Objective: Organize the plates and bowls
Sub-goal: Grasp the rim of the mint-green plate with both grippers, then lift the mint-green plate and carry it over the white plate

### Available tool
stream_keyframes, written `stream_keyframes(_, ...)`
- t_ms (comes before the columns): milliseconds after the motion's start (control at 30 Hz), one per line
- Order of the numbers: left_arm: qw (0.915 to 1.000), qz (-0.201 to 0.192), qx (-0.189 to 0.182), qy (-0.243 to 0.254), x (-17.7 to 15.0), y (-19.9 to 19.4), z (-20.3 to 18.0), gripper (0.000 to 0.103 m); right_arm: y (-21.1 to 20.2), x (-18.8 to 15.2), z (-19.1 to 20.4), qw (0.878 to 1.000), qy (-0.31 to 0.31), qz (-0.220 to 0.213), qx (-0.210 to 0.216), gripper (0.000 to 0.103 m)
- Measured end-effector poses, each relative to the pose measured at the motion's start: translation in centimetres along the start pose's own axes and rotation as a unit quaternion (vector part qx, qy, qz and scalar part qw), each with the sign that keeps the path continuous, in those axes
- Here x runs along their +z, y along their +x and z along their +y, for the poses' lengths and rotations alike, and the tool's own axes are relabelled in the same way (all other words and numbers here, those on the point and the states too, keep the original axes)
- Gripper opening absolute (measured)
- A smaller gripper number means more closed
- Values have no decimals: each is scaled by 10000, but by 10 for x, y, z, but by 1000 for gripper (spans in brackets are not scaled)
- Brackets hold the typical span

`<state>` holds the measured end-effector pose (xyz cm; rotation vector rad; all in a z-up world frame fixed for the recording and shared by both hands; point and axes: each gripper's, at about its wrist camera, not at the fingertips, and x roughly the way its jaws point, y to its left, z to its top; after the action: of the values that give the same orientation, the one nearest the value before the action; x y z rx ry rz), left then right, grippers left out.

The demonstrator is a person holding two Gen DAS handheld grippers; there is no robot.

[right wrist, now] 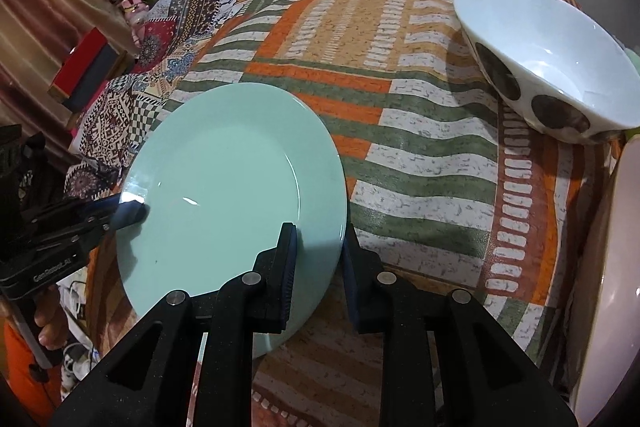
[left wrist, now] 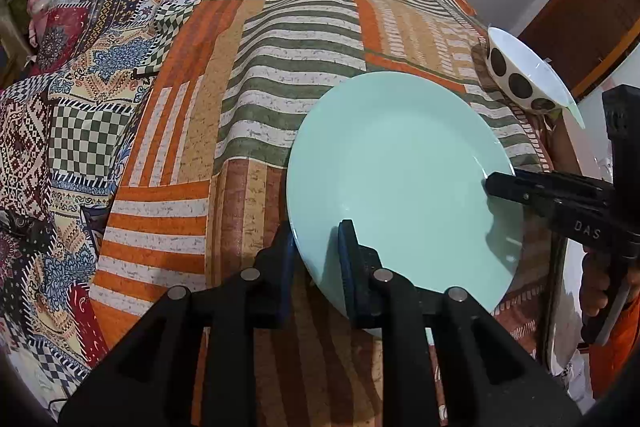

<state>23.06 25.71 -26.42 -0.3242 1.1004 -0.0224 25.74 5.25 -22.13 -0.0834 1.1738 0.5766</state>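
Observation:
A mint-green plate (left wrist: 400, 163) (right wrist: 224, 163) sits low over the patchwork tablecloth (left wrist: 248, 75), and both grippers hold it by opposite edges. My left gripper (left wrist: 318, 241) is shut on its near rim, one pad on top and one underneath; the right wrist view shows it at the plate's left edge (right wrist: 134, 213). My right gripper (right wrist: 320, 241) is shut on the rim in the same way and reaches in from the right in the left wrist view (left wrist: 494, 187). A white bowl with dark dots (left wrist: 520, 75) (right wrist: 552, 67) stands tilted beyond the plate.
A pale pink dish (right wrist: 612, 267) lies at the table's right edge below the bowl. Boxes and clutter (right wrist: 92, 67) crowd the far left past the cloth. A hand in an orange sleeve (left wrist: 600, 291) grips the right tool. The cloth (right wrist: 420, 147) between plate and bowl carries nothing.

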Motion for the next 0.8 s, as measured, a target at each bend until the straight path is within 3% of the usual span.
stream_keyframes(300,9993,-303,135,164,-13,-32,-20,20,-23,-11,2,9997,70,-229,-12,19)
stream_keyframes(467,9970,-654,241,328,-17,-67,-40,20,-55,-17,5,9981,65,-606,12,19)
stream_keyframes(800,9911,-1214,65,551,-29,-135,-87,19,-129,-41,9,9895,-45,-1434,-156,19)
